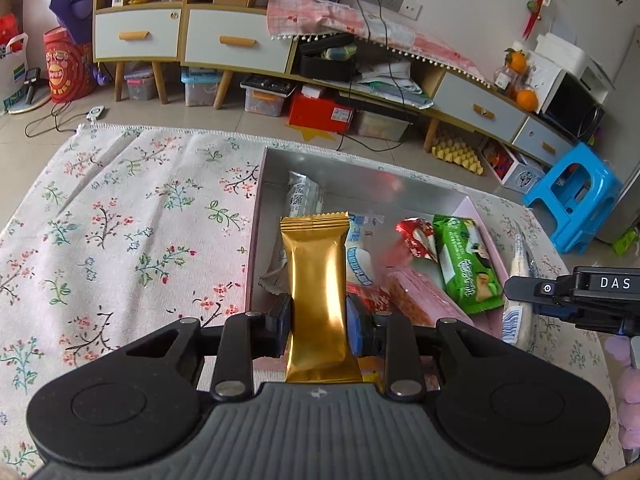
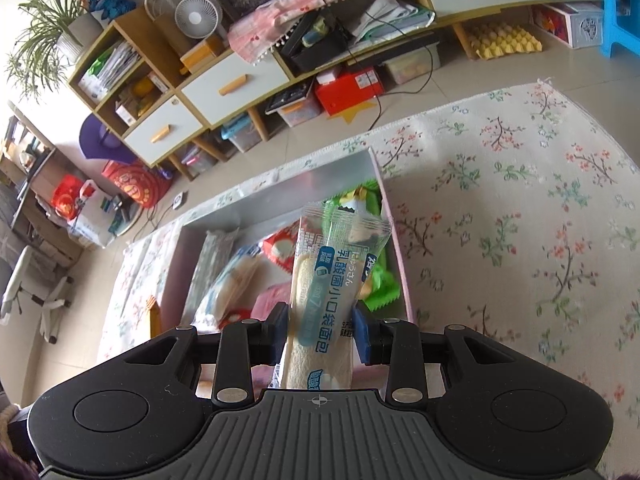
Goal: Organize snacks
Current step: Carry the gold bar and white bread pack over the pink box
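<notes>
My left gripper (image 1: pixel 319 322) is shut on a gold foil snack bar (image 1: pixel 316 280) that stands up between its blue pads, held over the near edge of the pink box (image 1: pixel 256 240). My right gripper (image 2: pixel 320 332) is shut on a clear-wrapped small bread roll (image 2: pixel 324 300) with blue print, also above the box (image 2: pixel 402 264). Inside the box lie a green wafer pack (image 1: pixel 468 268), a red-and-white candy (image 1: pixel 416 238), a pink pack (image 1: pixel 420 296) and white bread packs (image 1: pixel 304 196). The right gripper (image 1: pixel 580 292) shows at the right edge of the left wrist view, with its bread roll (image 1: pixel 520 280).
The box stands on a floral tablecloth (image 1: pixel 120 220). Beyond the table edge is tiled floor, a long low cabinet (image 1: pixel 240 40) with drawers and storage bins under it, a red box (image 1: pixel 320 110) and a blue plastic stool (image 1: pixel 576 196).
</notes>
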Demonstrator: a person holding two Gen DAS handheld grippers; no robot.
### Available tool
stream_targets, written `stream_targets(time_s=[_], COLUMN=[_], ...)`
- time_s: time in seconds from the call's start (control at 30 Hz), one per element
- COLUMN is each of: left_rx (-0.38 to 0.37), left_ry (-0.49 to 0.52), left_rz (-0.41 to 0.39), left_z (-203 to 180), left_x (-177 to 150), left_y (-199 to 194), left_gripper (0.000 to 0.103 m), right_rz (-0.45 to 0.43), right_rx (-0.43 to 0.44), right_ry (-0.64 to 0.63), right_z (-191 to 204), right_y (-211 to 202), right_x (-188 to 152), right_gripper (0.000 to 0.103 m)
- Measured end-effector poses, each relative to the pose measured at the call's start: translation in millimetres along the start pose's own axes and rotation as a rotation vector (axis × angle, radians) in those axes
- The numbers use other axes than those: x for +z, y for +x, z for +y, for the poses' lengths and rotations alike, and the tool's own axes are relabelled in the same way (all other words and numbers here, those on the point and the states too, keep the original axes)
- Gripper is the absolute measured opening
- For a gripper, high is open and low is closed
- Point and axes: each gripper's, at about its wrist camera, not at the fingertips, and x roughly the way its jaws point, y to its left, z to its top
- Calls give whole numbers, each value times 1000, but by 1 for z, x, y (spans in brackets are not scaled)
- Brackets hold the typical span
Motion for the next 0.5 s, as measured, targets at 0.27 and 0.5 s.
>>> stream_targets(time_s=[0.27, 0.5], left_rx=[15, 42], left_ry=[15, 3], left_rz=[-38, -47], left_z=[-1, -3], left_x=[3, 0], left_y=[9, 17], left_gripper=[26, 26], right_rz=[-55, -82], right_rx=[8, -33], right_ry=[-12, -80], right_z=[0, 15], right_y=[15, 27], right_x=[7, 5], right_gripper=[33, 33])
